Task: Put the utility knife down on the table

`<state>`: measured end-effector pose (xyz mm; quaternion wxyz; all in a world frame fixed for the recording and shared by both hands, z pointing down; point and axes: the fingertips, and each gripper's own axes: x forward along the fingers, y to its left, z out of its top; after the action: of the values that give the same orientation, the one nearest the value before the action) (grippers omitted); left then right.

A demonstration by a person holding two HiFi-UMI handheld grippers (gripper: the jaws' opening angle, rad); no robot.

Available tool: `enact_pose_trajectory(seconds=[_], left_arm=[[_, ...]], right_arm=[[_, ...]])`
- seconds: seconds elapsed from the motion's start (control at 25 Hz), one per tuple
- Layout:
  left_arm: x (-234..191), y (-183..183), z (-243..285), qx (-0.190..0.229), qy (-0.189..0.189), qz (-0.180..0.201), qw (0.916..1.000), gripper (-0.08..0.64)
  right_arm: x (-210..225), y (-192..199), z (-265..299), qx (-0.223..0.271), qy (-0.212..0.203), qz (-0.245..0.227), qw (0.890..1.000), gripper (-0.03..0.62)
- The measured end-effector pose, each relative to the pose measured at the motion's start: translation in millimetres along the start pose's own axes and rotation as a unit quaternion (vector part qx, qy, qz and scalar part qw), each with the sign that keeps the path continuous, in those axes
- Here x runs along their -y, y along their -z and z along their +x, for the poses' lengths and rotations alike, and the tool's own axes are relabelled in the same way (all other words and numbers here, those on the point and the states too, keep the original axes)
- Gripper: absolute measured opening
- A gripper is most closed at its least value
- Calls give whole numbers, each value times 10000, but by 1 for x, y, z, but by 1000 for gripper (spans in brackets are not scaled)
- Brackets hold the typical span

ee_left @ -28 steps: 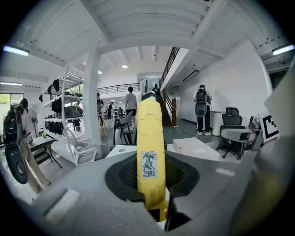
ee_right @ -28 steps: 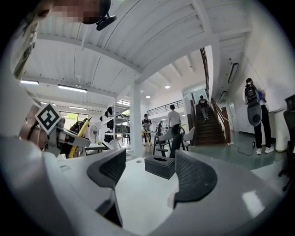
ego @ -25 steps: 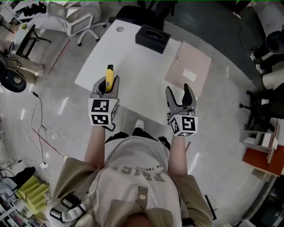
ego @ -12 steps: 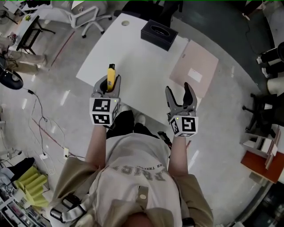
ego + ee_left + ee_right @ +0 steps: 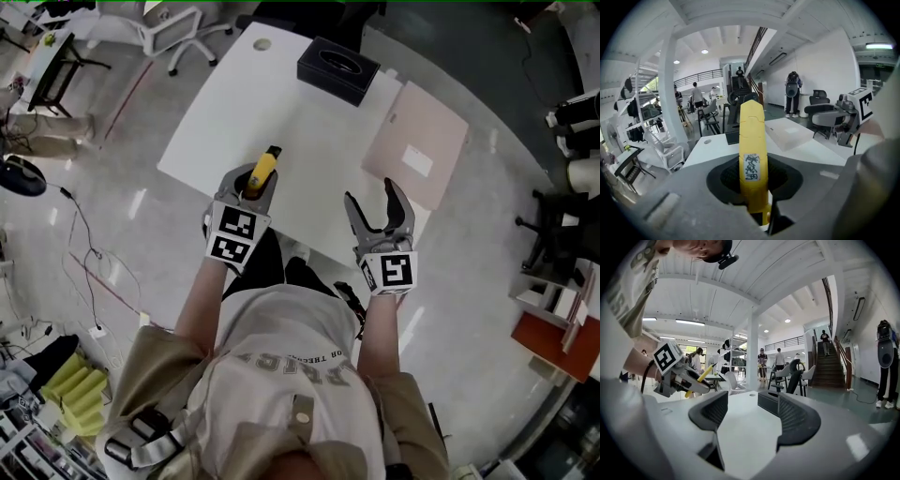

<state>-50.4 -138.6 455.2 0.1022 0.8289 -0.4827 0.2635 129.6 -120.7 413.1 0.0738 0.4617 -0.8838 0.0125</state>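
Still got the yellow utility knife [image 5: 265, 163] pinched in the left gripper [image 5: 249, 184]: jaws only narrowly apart, clamped on the handle, tip poking out past the pads. Not on the table [image 5: 281, 103] yet, just hanging over its near edge. Versus a second ago: dipped toward the tabletop, slid right a bit, and rolled so the knife leans right instead of pointing straight away. Looks like the start of the set-down, so probably just needs more lowering, then letting go. Meanwhile keeping the right gripper [image 5: 380, 202] wide open and empty by the near-right corner. Further out, a black box [image 5: 337, 70] and a pinkish sheet [image 5: 417, 141], well clear.
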Motion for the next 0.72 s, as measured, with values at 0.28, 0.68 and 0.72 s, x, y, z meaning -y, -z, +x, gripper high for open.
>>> enact_pose_trajectory(seconds=[0.28,0.68,0.72], left_arm=[[16,6,33,-411,816,1052,9902,80],[34,14,66,-869,1673,2792,9416,80],[35,15,69,-898,1738,2887,9372,80]], right_arm=[[-18,7,24,-428,-811,-664,9936,305],[-32,23,49,-1163,-1658,-1458,9684,305],[-32,28,51,-1269,-1699,-1509,9655,305]])
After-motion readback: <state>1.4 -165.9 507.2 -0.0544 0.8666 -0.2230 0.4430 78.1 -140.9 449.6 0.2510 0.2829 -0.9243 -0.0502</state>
